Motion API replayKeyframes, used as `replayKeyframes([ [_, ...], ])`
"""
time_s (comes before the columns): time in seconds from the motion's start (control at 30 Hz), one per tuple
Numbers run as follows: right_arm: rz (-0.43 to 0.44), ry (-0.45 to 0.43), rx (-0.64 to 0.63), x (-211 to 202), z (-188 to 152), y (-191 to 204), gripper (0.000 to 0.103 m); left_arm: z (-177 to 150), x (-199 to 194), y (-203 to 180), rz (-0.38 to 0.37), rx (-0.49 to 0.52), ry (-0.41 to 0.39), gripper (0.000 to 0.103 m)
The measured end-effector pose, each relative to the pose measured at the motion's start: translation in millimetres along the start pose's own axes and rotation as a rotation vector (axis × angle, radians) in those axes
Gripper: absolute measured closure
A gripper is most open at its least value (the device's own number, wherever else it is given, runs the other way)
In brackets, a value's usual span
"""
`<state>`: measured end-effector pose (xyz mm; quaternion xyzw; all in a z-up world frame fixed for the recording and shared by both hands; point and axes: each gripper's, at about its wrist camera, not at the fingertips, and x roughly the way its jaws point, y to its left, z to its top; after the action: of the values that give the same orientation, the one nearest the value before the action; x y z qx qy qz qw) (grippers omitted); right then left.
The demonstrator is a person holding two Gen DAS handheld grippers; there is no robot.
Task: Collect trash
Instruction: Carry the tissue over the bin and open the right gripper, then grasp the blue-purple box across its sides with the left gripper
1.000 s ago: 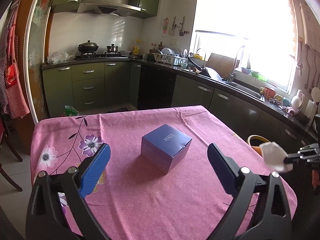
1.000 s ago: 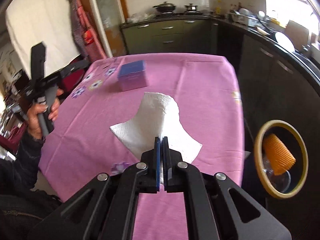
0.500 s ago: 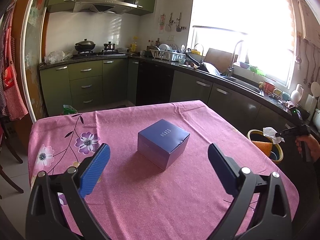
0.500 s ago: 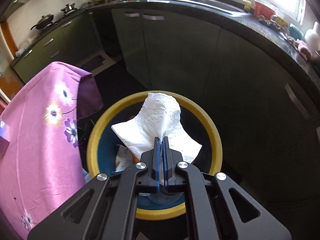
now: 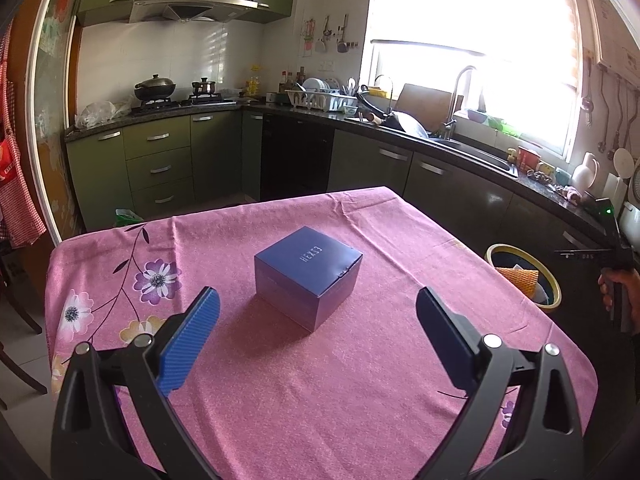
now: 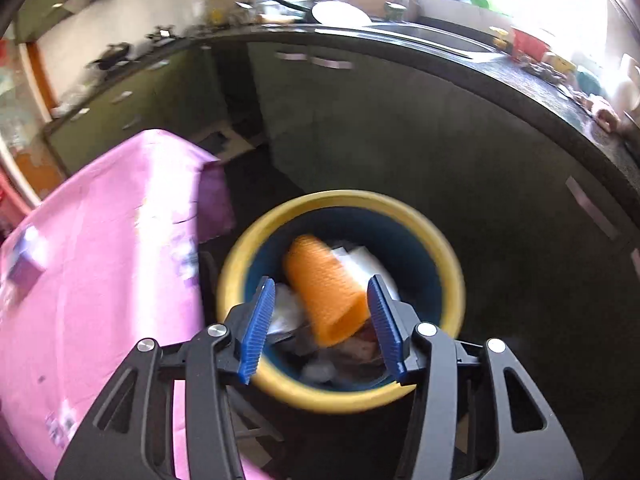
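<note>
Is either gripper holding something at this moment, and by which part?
Nothing is held. The right gripper has just been opening above the bin, with nothing between its jaws; the left gripper is open and empty.

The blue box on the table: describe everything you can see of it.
The blue box is a squarish, closed carton, dark blue on top and paler violet on its sides, and looks like cardboard. Pale lettering runs across its lid, and a small tab notch shows at one top edge. It stands flat, turned corner-on to the left wrist camera, near the middle of the pink floral tablecloth. Nothing else touches it.
</note>
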<state>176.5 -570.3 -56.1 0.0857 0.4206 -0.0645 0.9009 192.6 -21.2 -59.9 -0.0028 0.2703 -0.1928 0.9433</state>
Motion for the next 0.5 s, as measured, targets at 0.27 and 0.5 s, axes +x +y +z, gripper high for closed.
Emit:
replayKeyframes([
  [0.27,0.164,-0.040,-0.062,-35,-42,58,0.050,14,24,-6,-0.047,0.109,0.103,0.008],
  [0.5,0.217,-0.051,-0.120,-37,-35,98,0.050,27,83,11,-0.200,0.241,0.200,0.007],
])
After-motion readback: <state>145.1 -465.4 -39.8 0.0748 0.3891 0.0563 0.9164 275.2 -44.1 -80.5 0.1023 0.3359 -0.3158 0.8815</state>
